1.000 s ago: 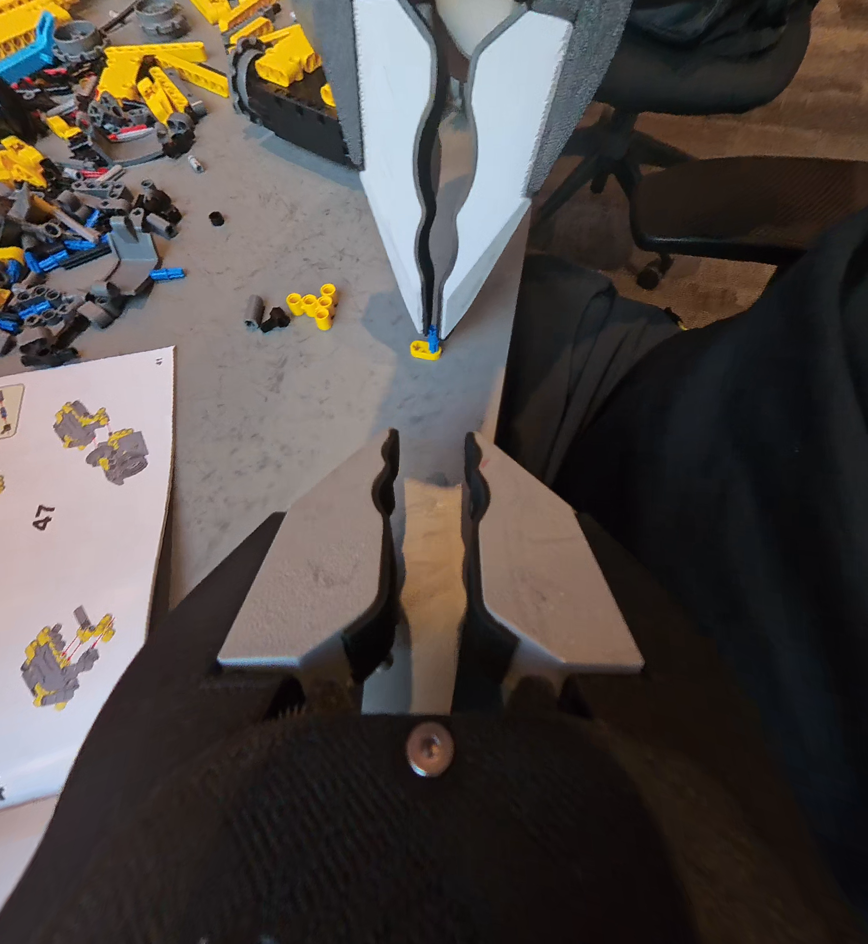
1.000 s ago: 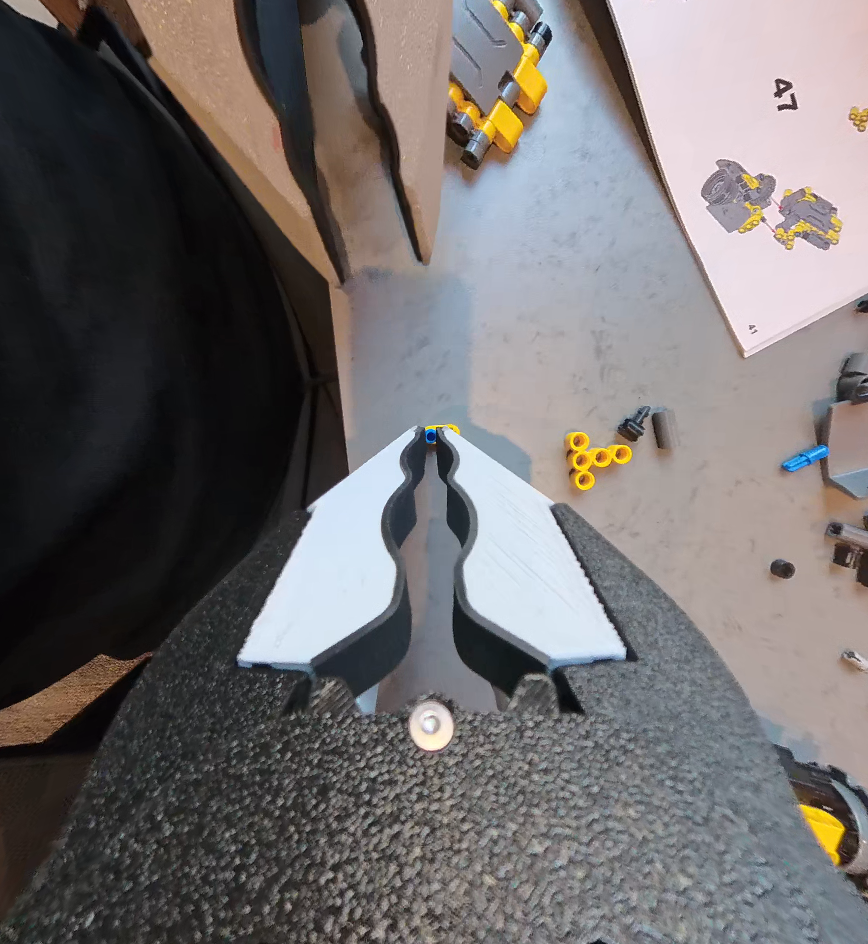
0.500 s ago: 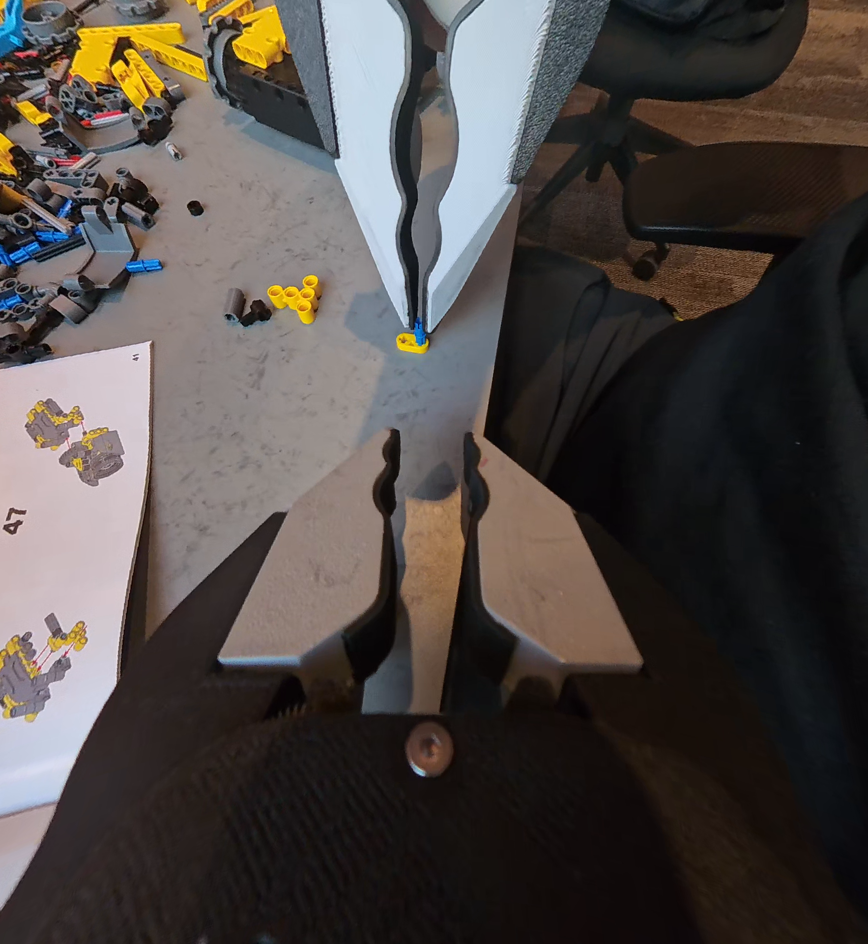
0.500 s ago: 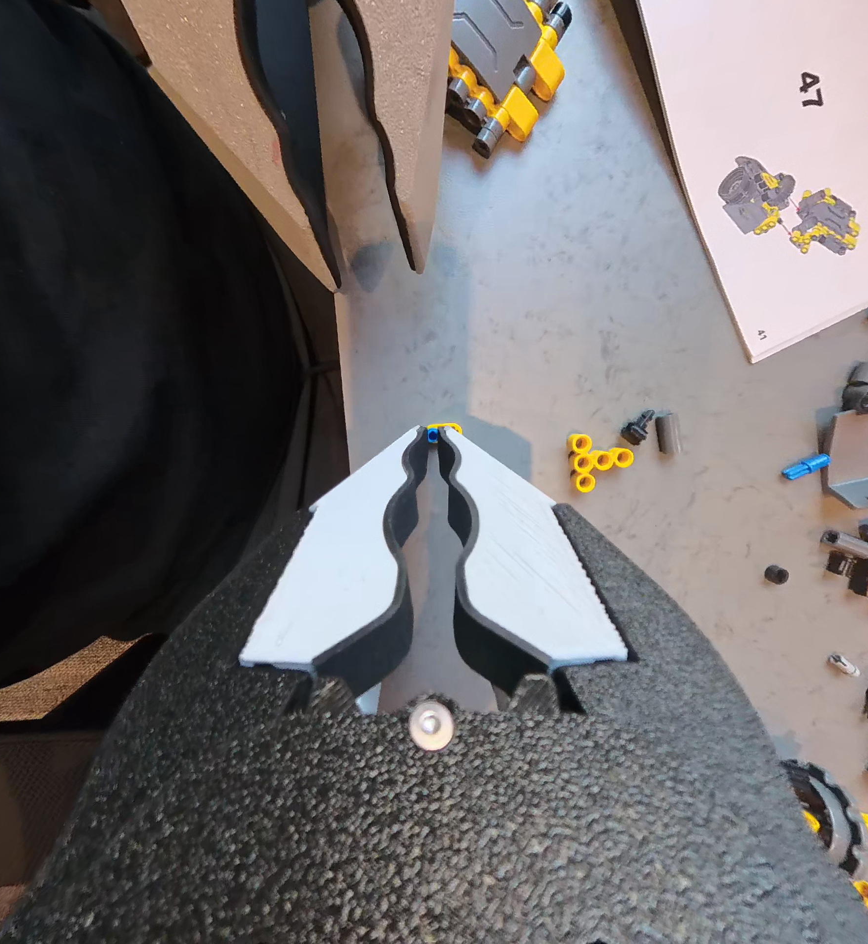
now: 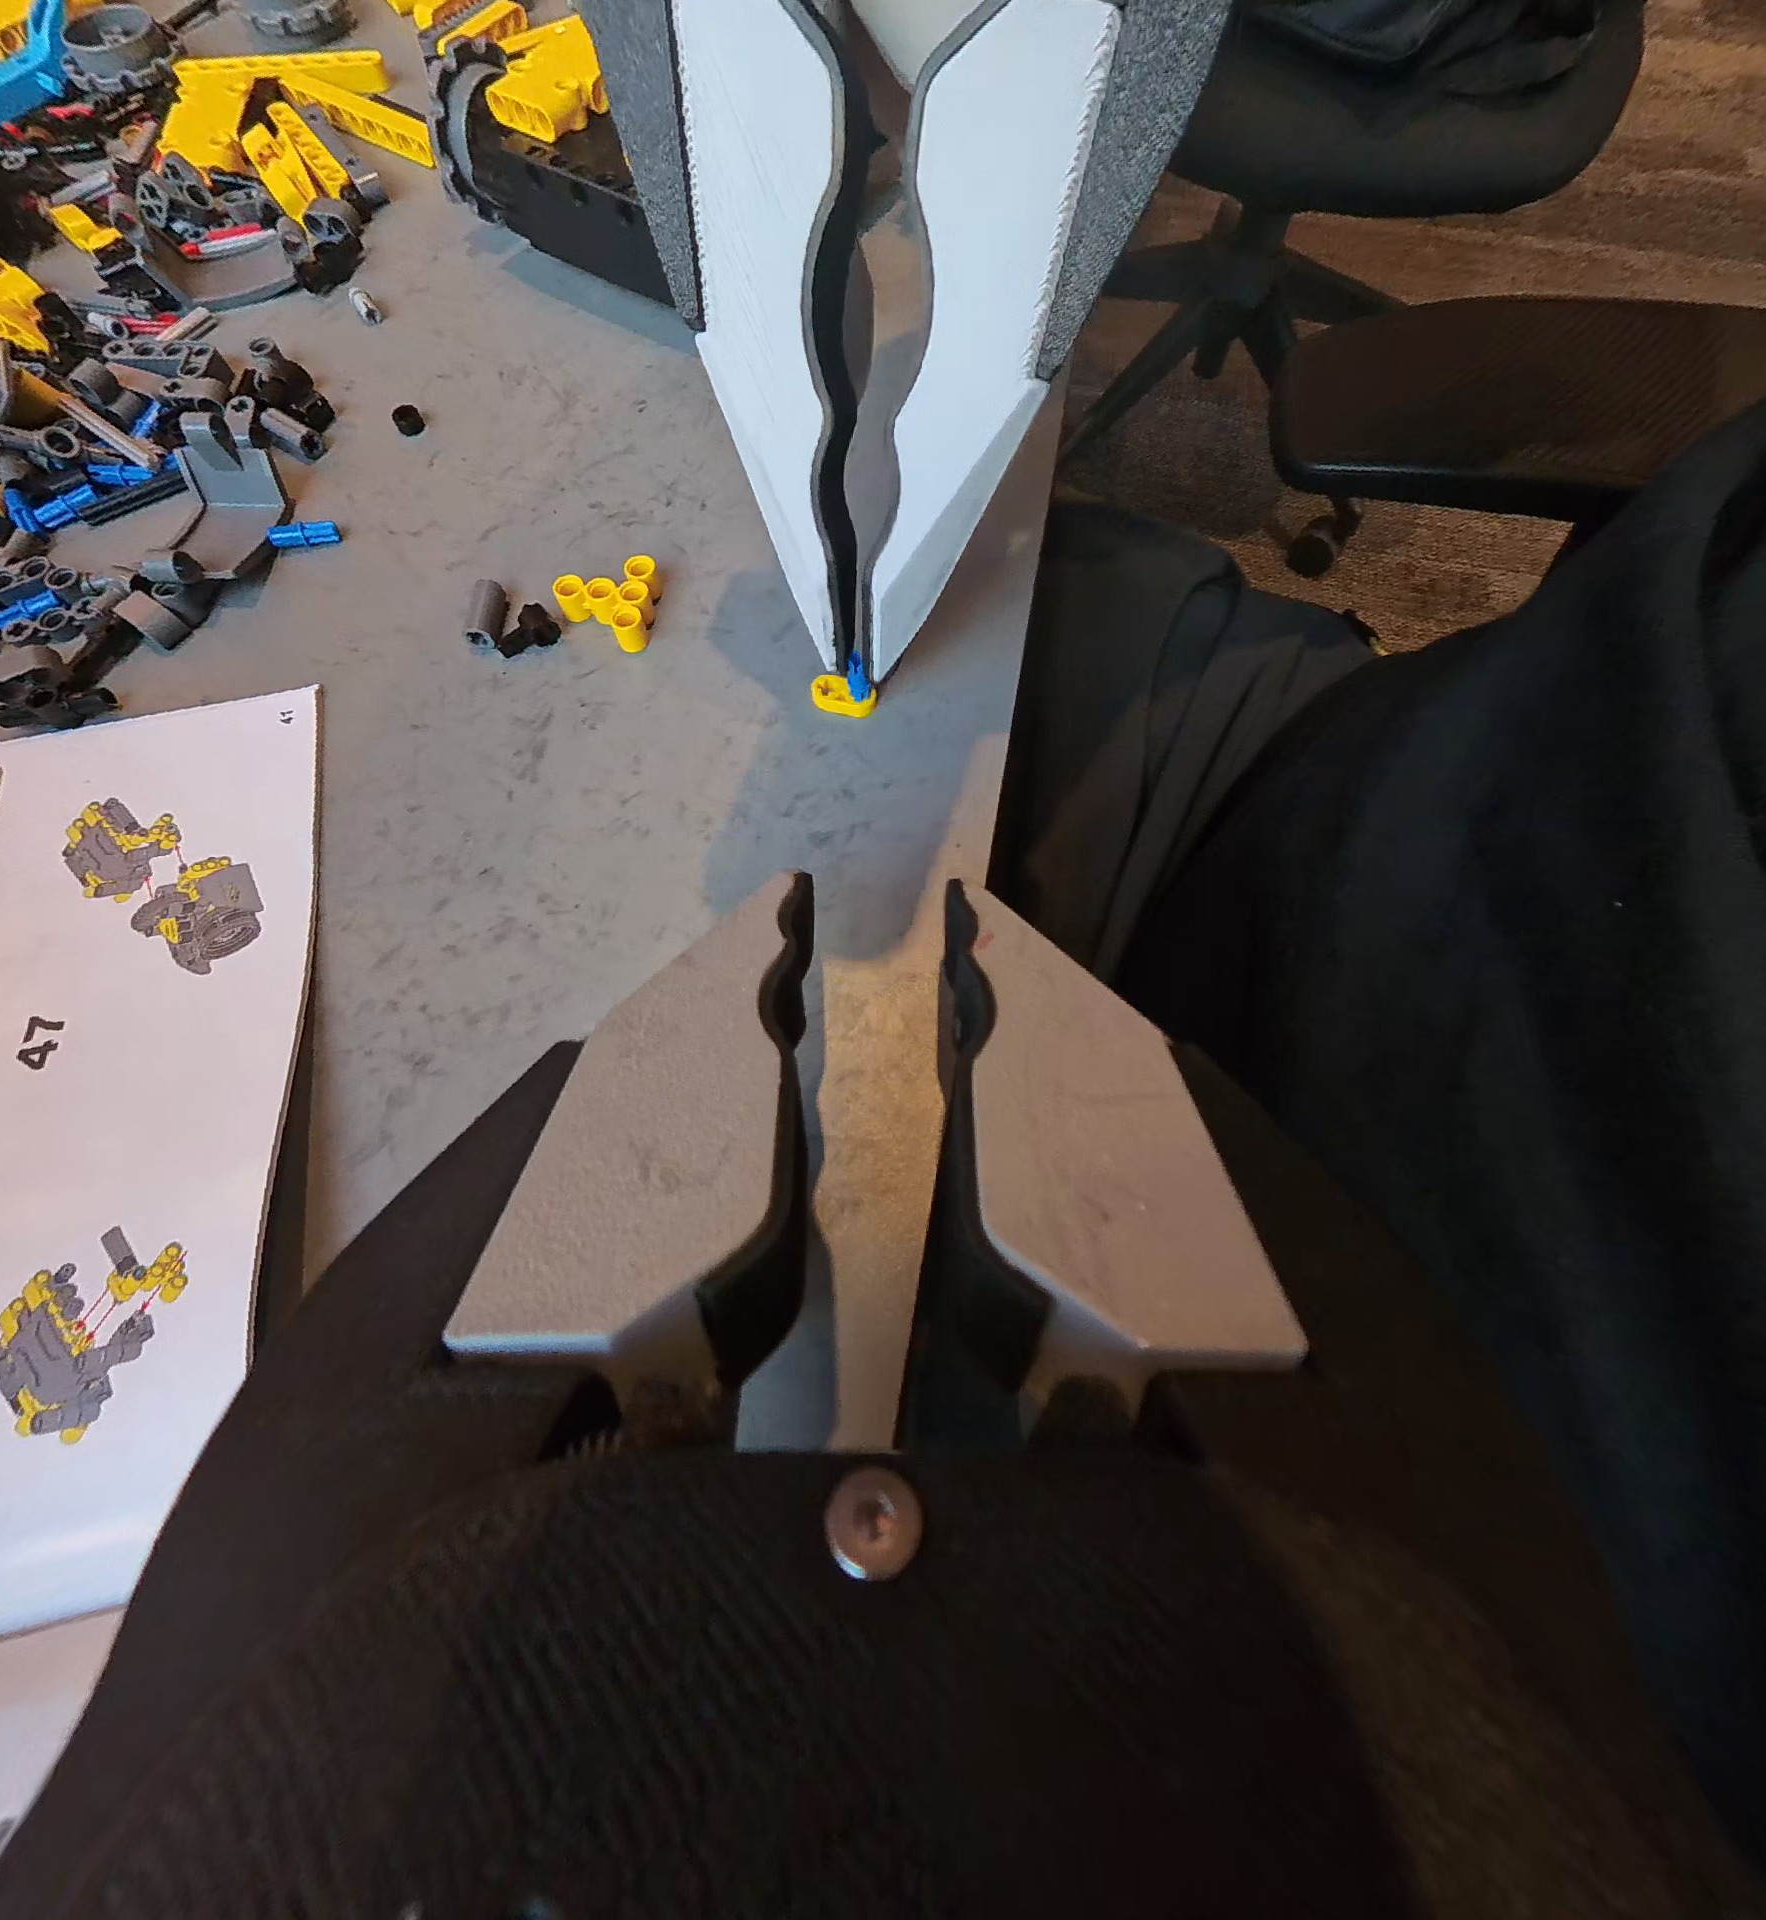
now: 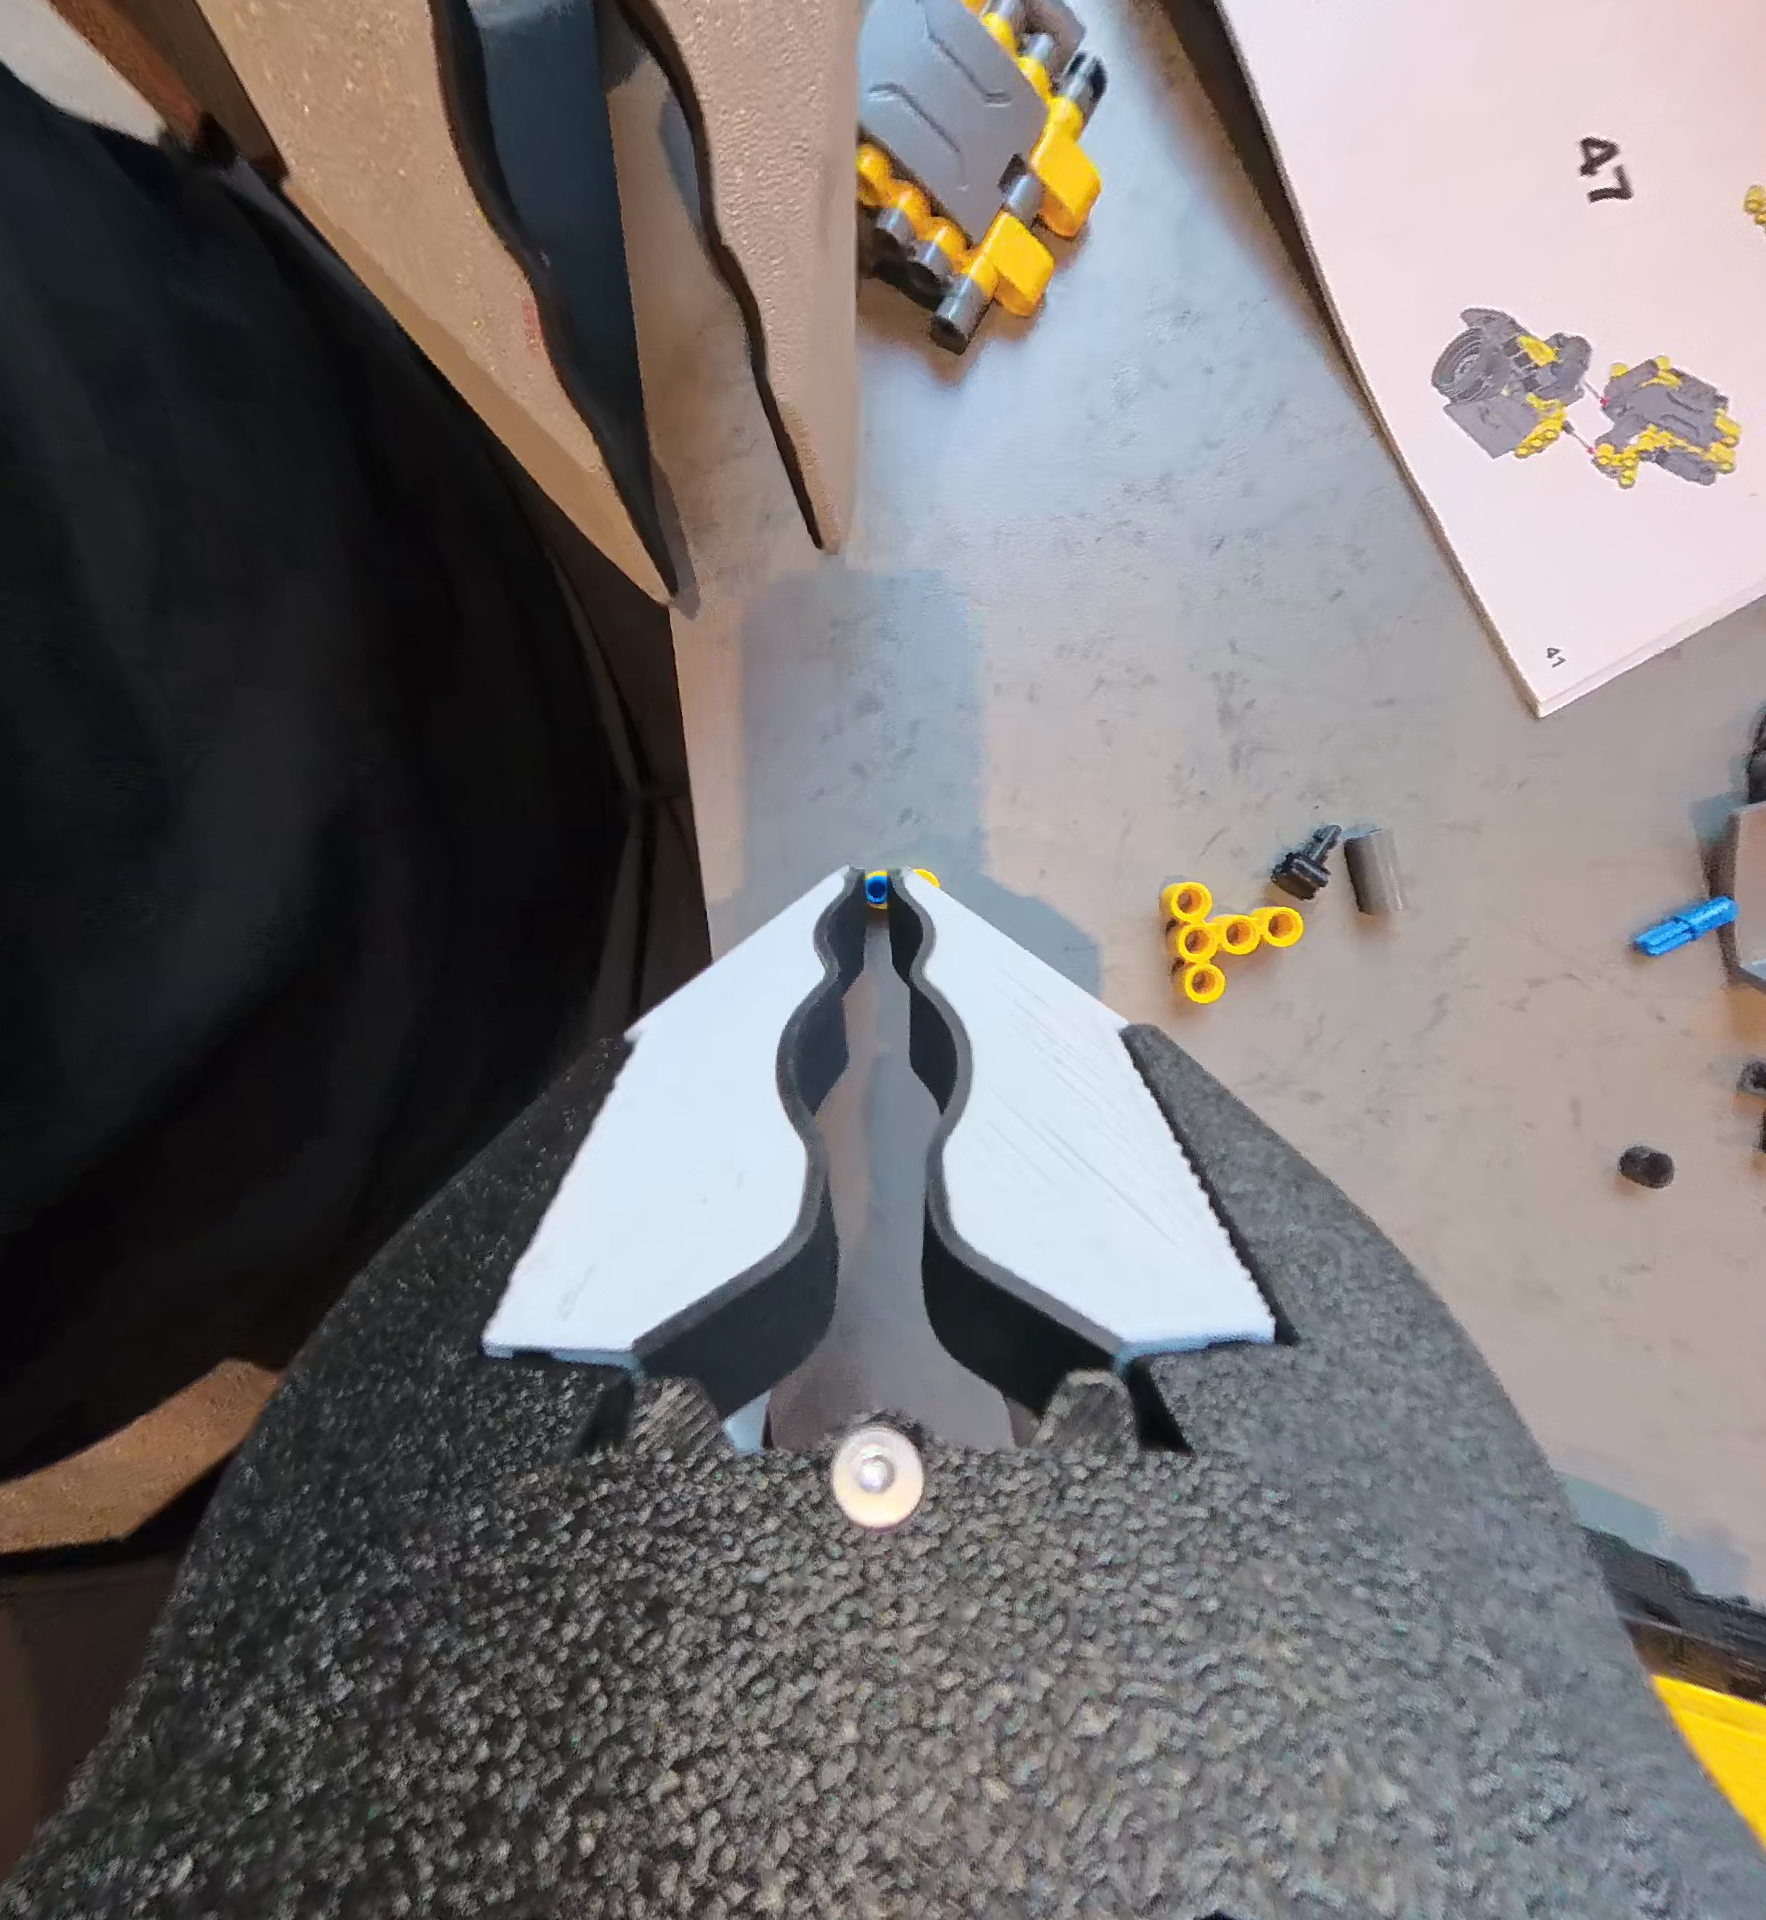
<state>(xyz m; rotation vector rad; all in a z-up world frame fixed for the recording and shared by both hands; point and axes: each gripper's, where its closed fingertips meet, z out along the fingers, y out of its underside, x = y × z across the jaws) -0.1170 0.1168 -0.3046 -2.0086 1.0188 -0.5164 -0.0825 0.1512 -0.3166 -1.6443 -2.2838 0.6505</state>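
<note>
1. Here, the right gripper (image 6: pixel 881 881) has its fingers (image 6: pixel 1004 1049) pinched almost together at the tips on a blue pin (image 6: pixel 874 890), which stands upright in a small yellow piece (image 5: pixel 843 696).
2. That yellow piece rests on the grey bench (image 5: pixel 546 821), close to its edge.
3. The left gripper (image 5: pixel 879 894) has its fingers (image 5: pixel 681 1122) parted by a narrow gap, with nothing between them; they hover above the bench edge, near the pin but apart from it.
4. Just beside the right fingers lie a yellow cross-shaped connector (image 6: pixel 1222 935), a black pin (image 6: pixel 1305 862) and a grey sleeve (image 6: pixel 1372 868).
5. A lone blue pin (image 5: pixel 304 534) lies farther out, beside a grey panel (image 5: pixel 224 499).
6. A white instruction sheet (image 5: pixel 79 1091) lies flat on the bench left of the left gripper.
7. A grey-and-yellow assembly (image 6: pixel 972 177) sits beyond the left fingers in the right view.
8. A heap of yellow, grey, black and blue parts (image 5: pixel 79 312) fills the far bench.
9. Dark clothing (image 5: pixel 1481 1039) and an office chair (image 5: pixel 1378 156) lie off the bench edge.
</note>
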